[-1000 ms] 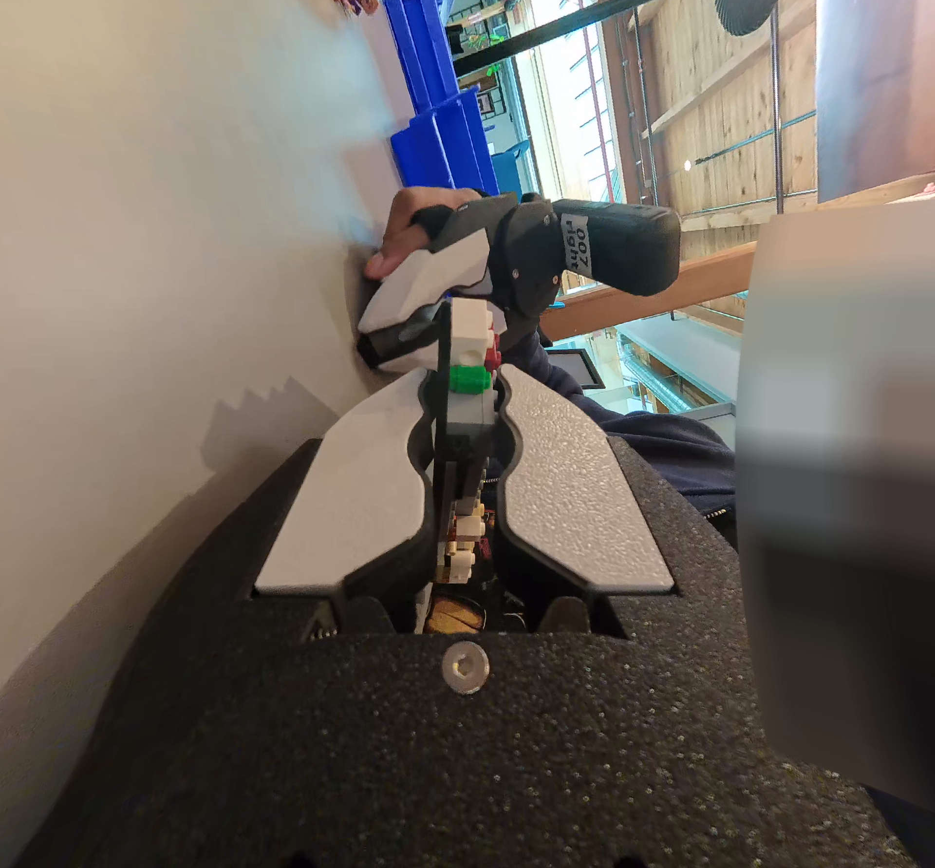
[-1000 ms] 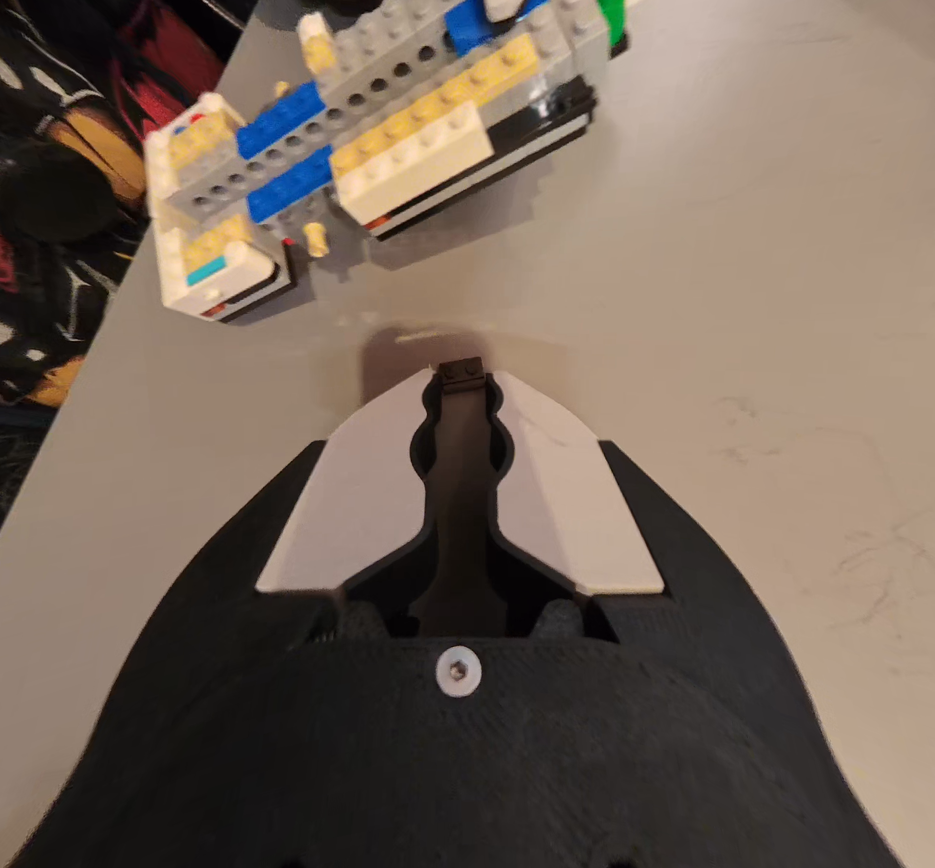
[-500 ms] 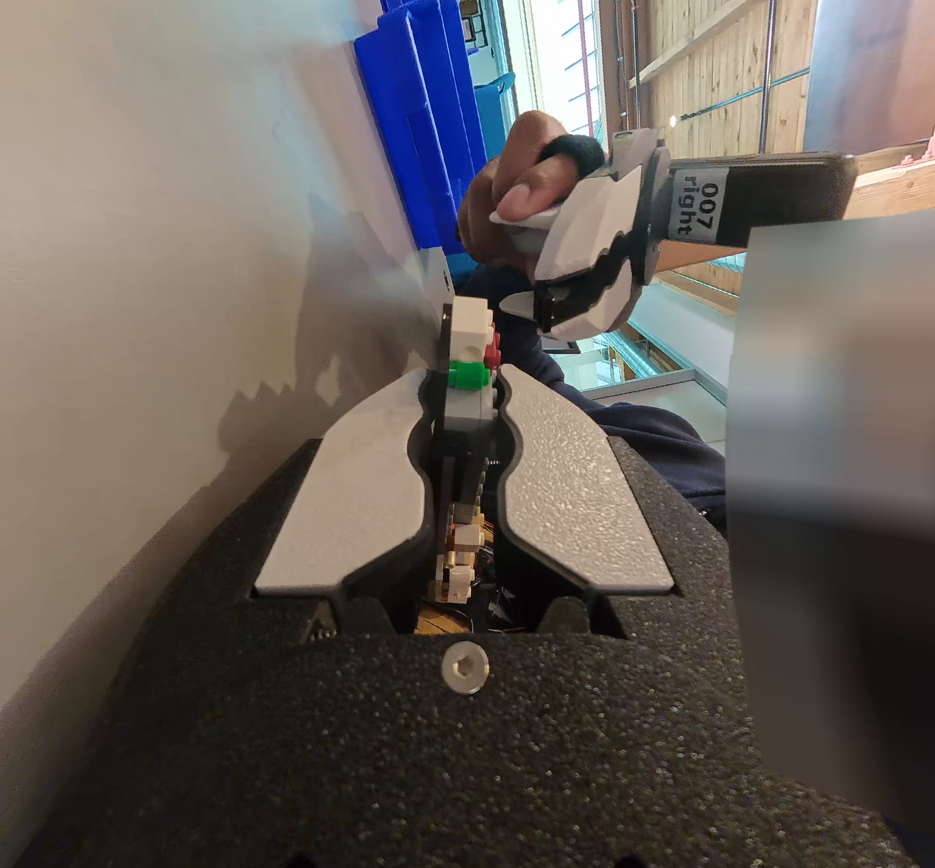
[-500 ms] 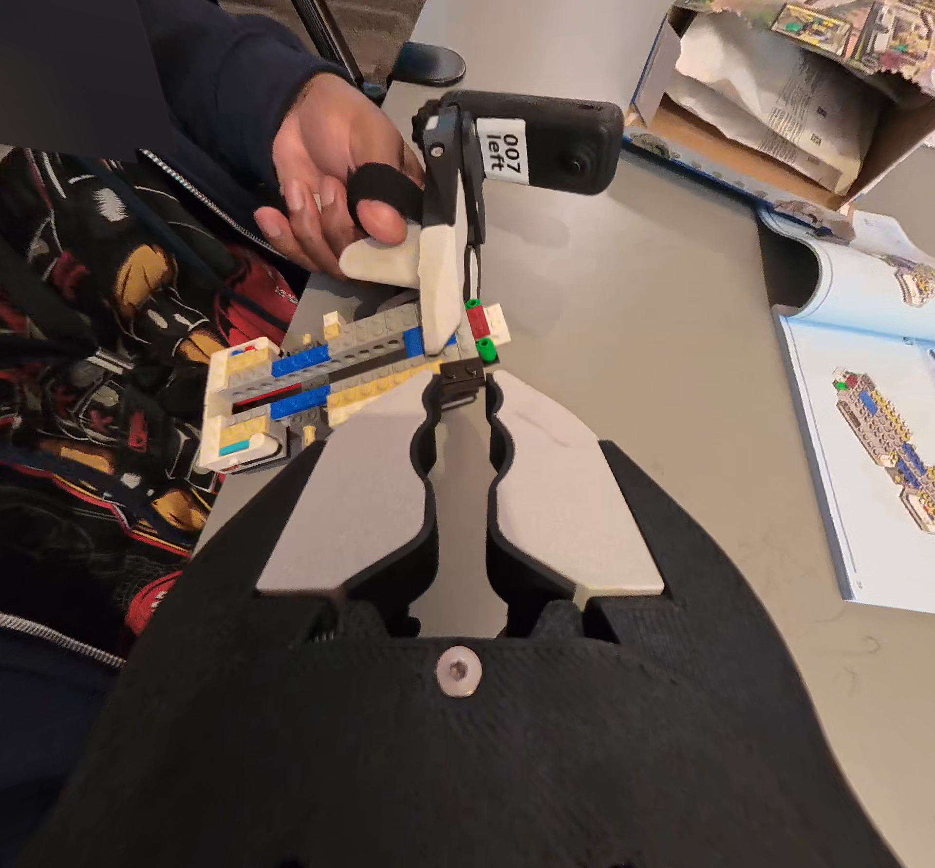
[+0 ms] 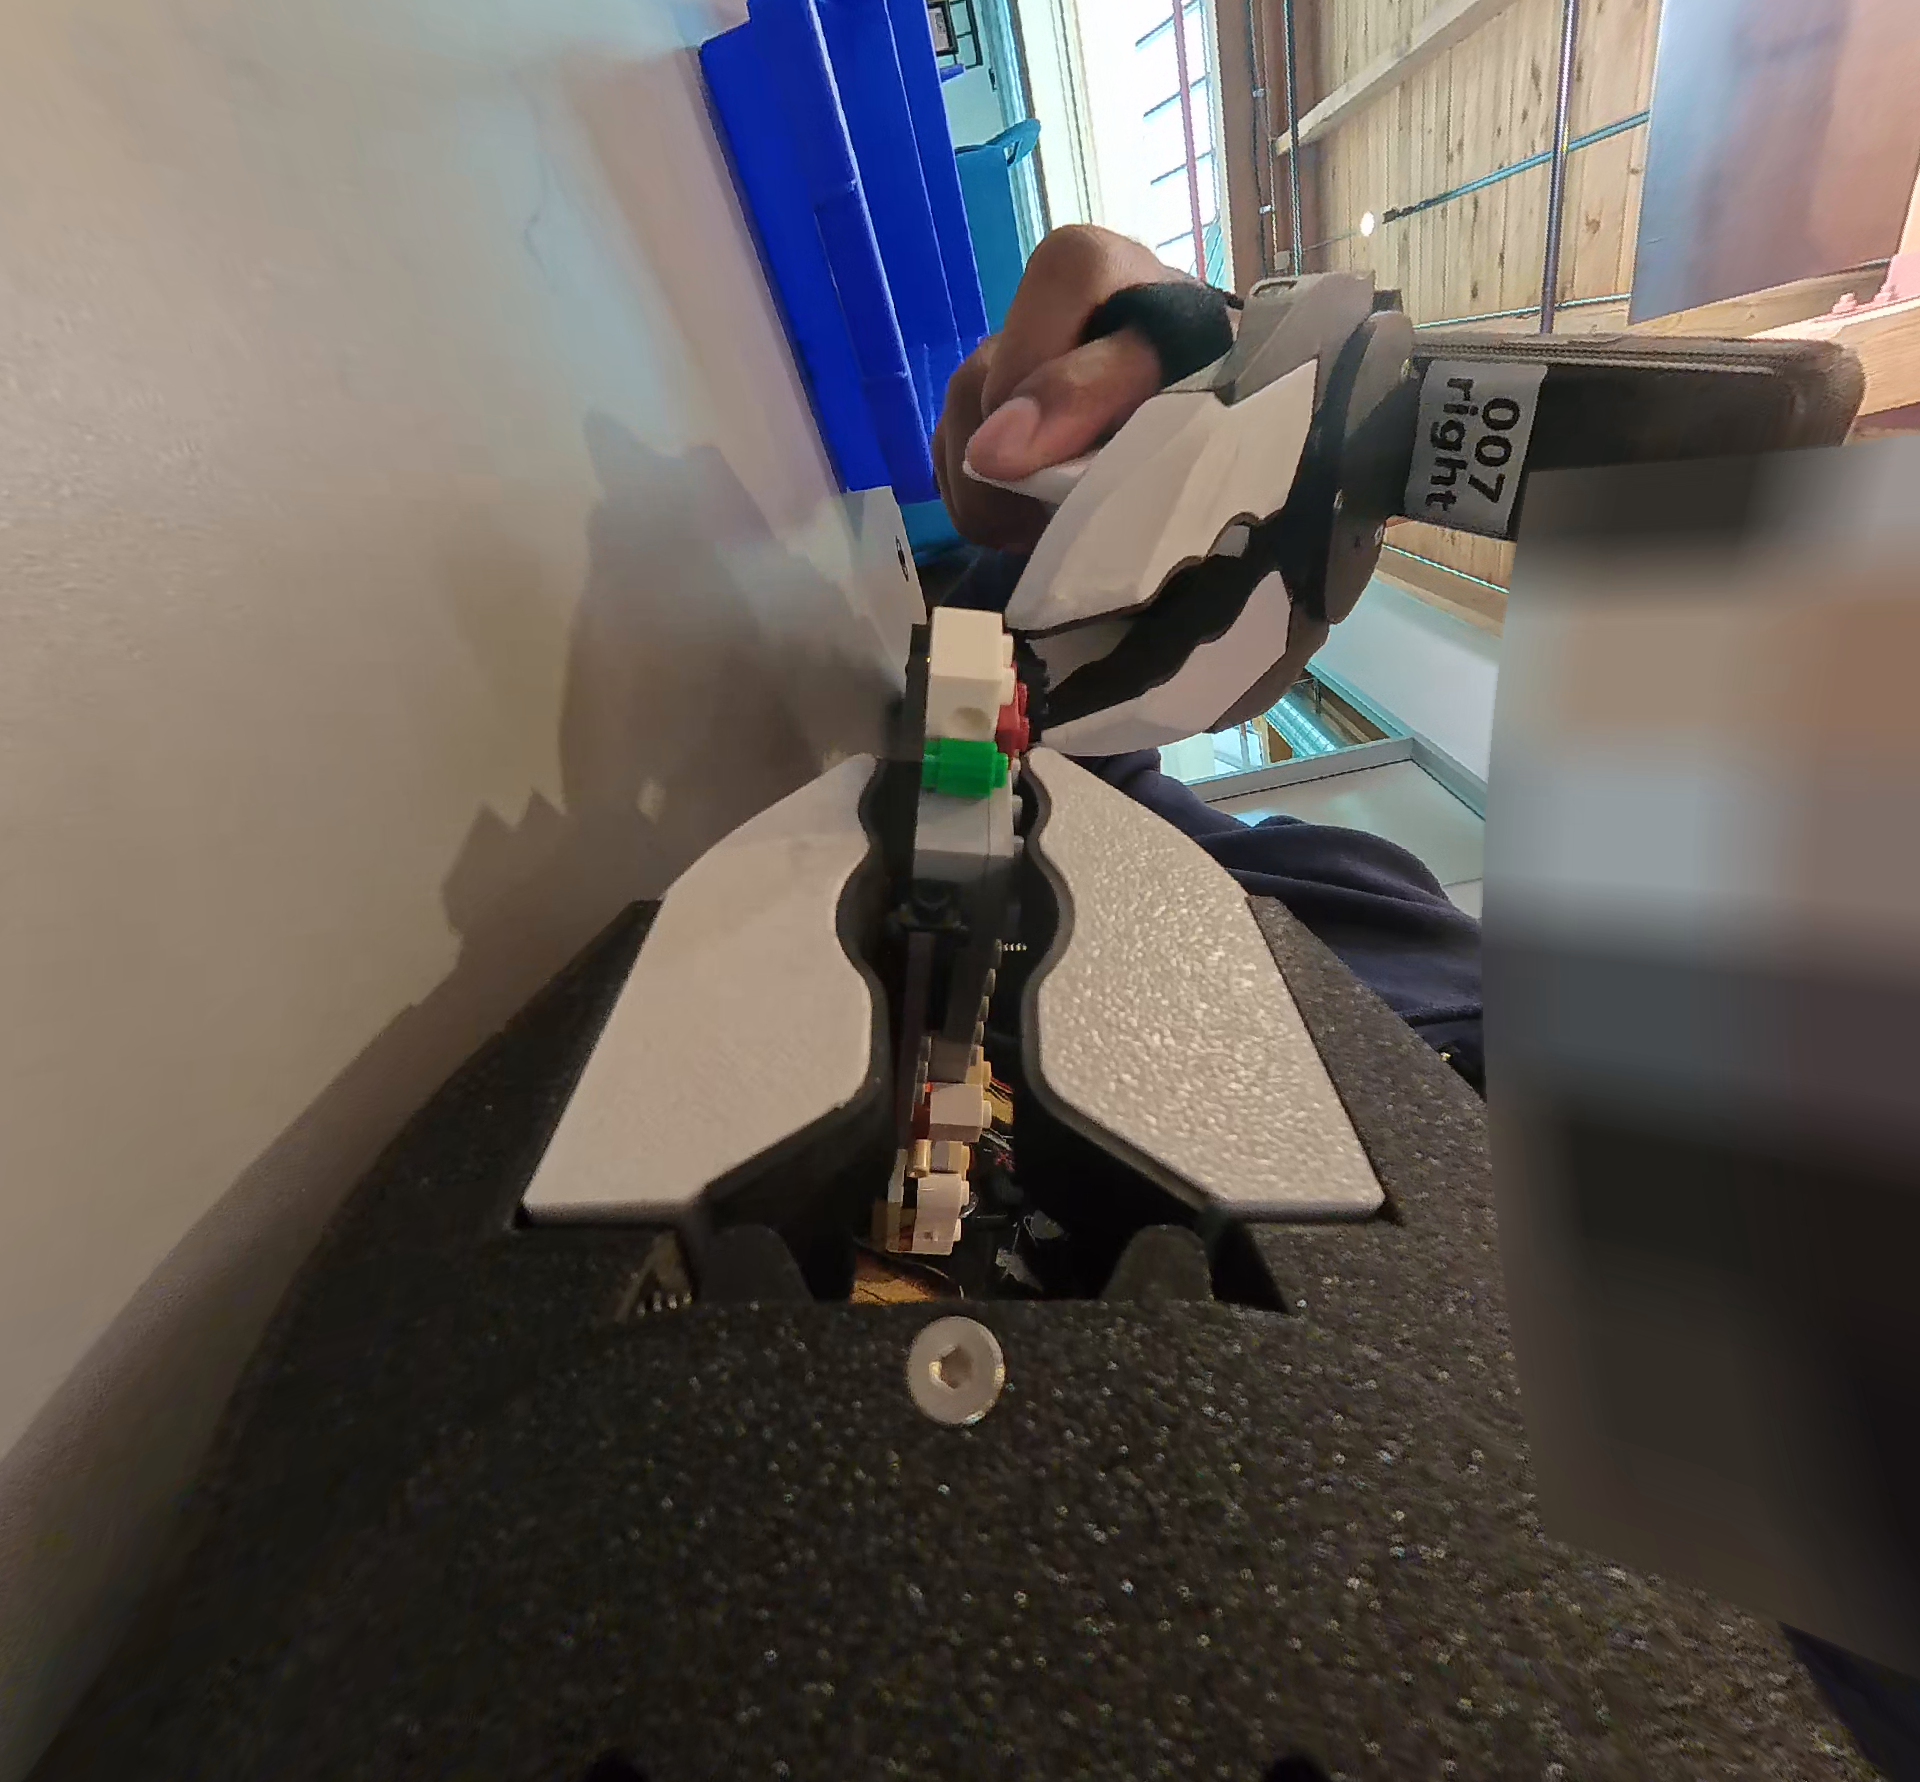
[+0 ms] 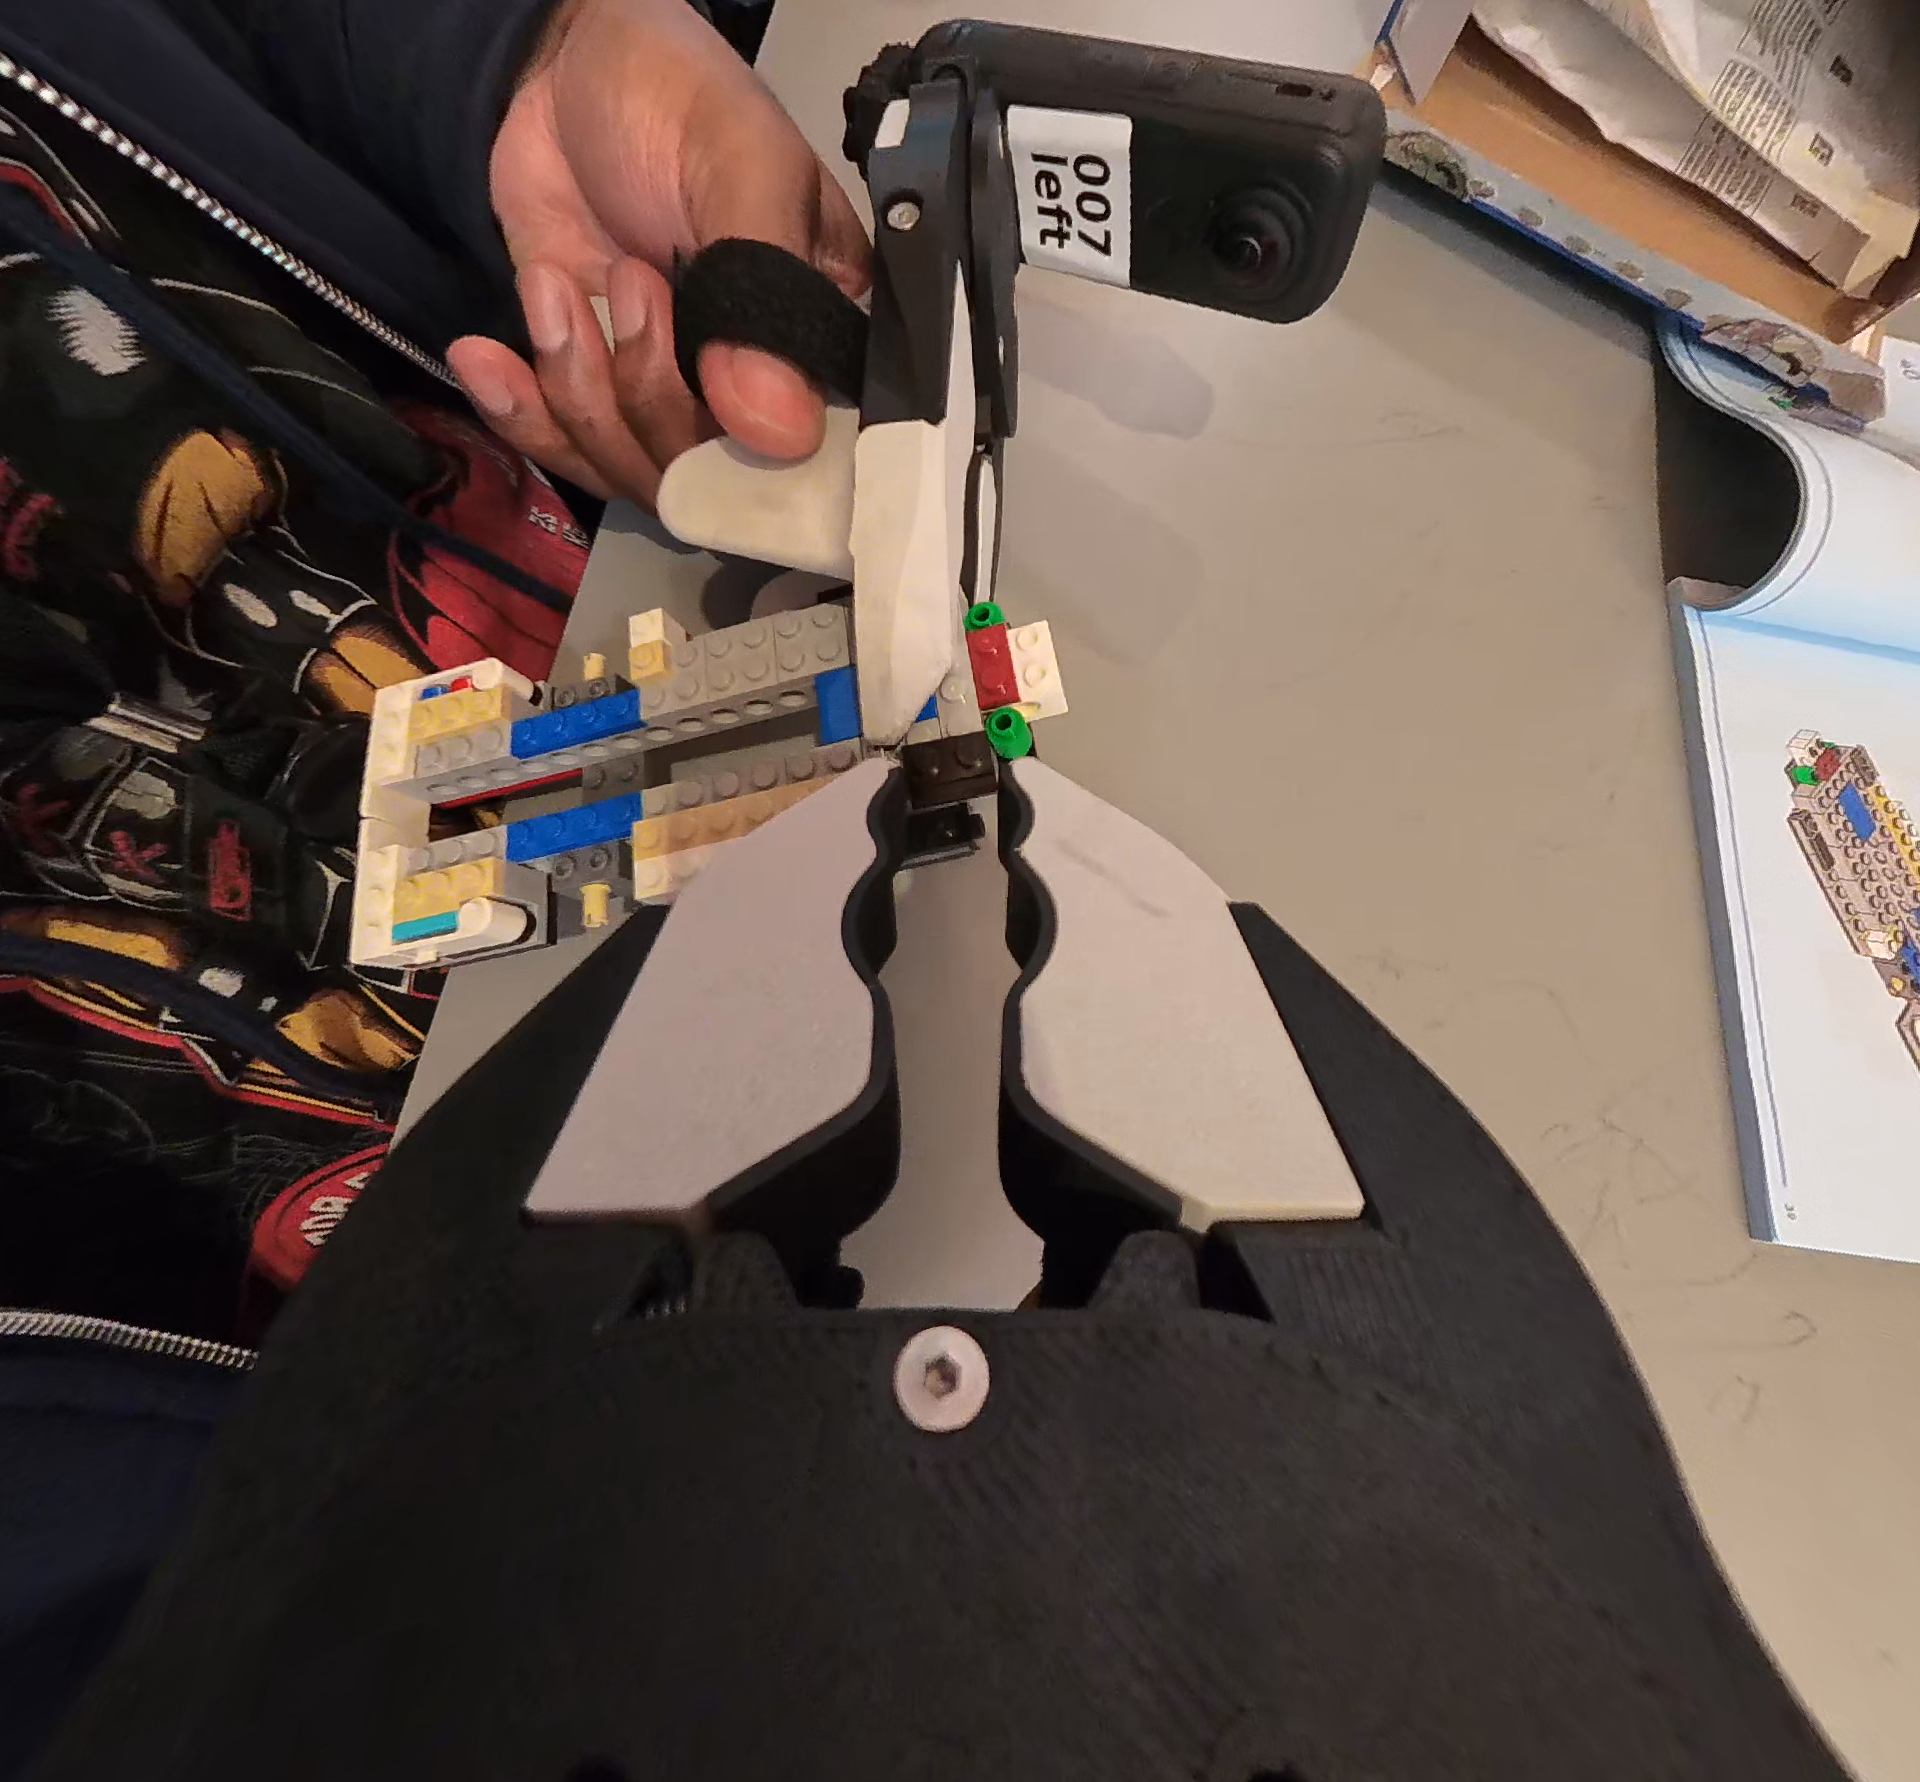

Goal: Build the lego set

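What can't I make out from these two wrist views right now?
- Left wrist view: a blur patch covers the right side, hiding what is behind it.
- Left wrist view: the brick model shows edge-on in the left gripper; its top layout is hidden.
- Right wrist view: whether the dark brick in the right gripper is seated on the model; the fingers cover the model's near edge.

A right gripper (image 6: 943, 768) pinches a small dark brown brick (image 6: 948, 768) against a multicoloured brick model (image 6: 623, 756), which the left gripper (image 6: 914, 652) clamps from above, over a grey table (image 6: 1351, 589) beside an open instruction booklet (image 6: 1829, 859).
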The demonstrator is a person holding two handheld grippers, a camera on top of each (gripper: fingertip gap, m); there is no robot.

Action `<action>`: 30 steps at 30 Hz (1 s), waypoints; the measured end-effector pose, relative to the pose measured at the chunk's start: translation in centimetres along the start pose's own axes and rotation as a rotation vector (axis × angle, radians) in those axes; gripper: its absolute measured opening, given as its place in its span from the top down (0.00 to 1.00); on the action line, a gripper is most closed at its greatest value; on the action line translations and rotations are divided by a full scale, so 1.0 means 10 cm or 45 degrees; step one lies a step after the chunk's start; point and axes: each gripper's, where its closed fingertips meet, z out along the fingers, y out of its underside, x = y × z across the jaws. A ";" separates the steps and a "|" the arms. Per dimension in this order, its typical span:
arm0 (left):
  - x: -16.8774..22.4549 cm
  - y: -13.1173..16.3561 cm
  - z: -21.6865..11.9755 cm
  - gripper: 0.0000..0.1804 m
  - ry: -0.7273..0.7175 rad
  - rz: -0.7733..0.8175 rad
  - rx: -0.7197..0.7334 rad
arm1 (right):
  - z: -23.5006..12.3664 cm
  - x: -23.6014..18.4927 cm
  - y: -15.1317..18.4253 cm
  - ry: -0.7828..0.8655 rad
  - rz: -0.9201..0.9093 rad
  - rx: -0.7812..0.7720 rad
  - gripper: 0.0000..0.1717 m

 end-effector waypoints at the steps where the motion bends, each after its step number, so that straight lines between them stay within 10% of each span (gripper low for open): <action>1: 0.00 0.00 0.00 0.89 0.000 -0.002 0.001 | 0.00 0.00 0.00 0.000 0.002 -0.001 0.91; 30: -0.01 -0.02 -0.01 0.89 0.003 -0.020 0.013 | 0.02 0.01 0.01 0.020 0.008 -0.008 0.90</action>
